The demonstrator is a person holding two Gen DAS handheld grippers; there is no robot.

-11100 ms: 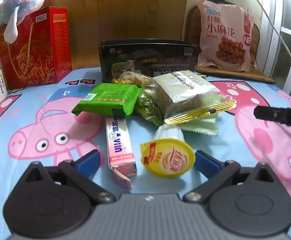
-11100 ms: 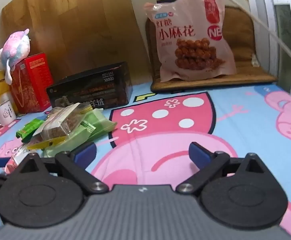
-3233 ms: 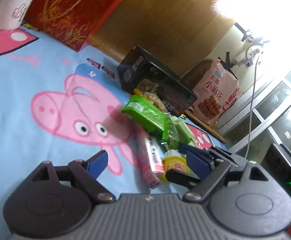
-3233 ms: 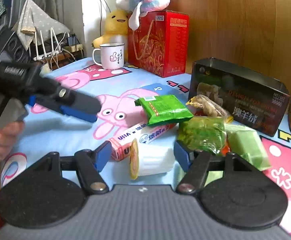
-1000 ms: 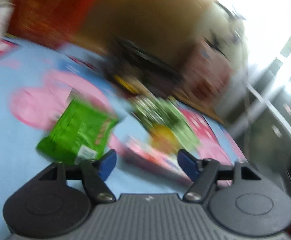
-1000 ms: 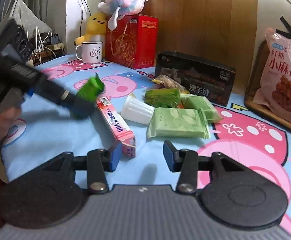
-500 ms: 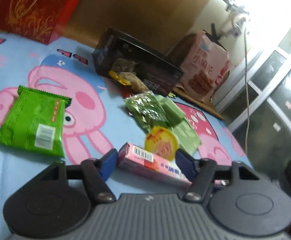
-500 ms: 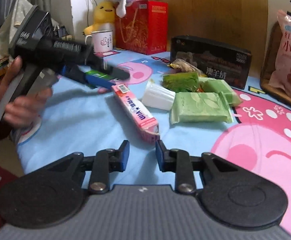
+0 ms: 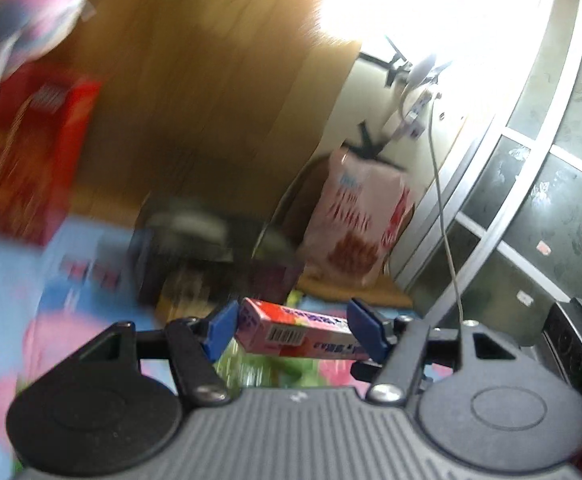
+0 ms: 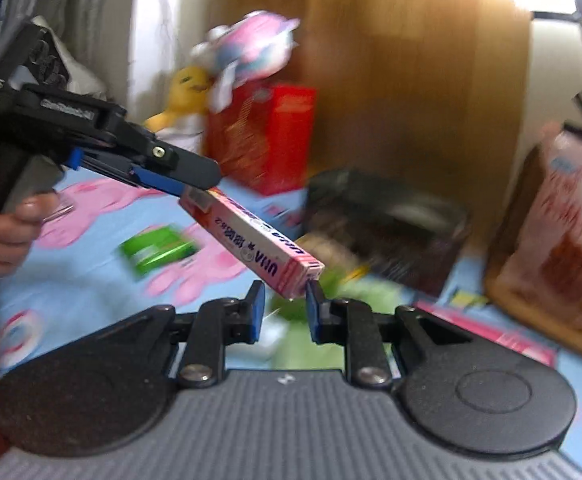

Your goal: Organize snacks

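Two grippers: both are at one long pink box (image 10: 251, 240), which is lifted clear of the cartoon-print blue sheet (image 10: 71, 280).
Left gripper (image 9: 295, 330): its blue fingers (image 9: 221, 328) are closed across the box near one end; the barcode face looks toward the camera.
Right gripper (image 10: 281, 310): its fingers (image 10: 257, 312) are narrowly parted around the box's far end; whether the pads actually press the carton cannot be told.
Box attitude: tilted, high at the left gripper's end and low toward the right.
Handling, judged: thin cardboard, light and fairly stiff along its length, yet its walls would dent under a hard squeeze; the printed faces look smooth, so it may pivot in an end grip.
Best hold, judged: across the narrow sides nearer the middle, with moderate pressure.
Other snacks: a green packet (image 10: 157, 250) lies flat on the sheet; more green wrappers (image 10: 331, 292) lie below the box, blurred.
Possible container: a dark open box (image 10: 387, 224) stands at the back, near the red carton (image 10: 263, 140).
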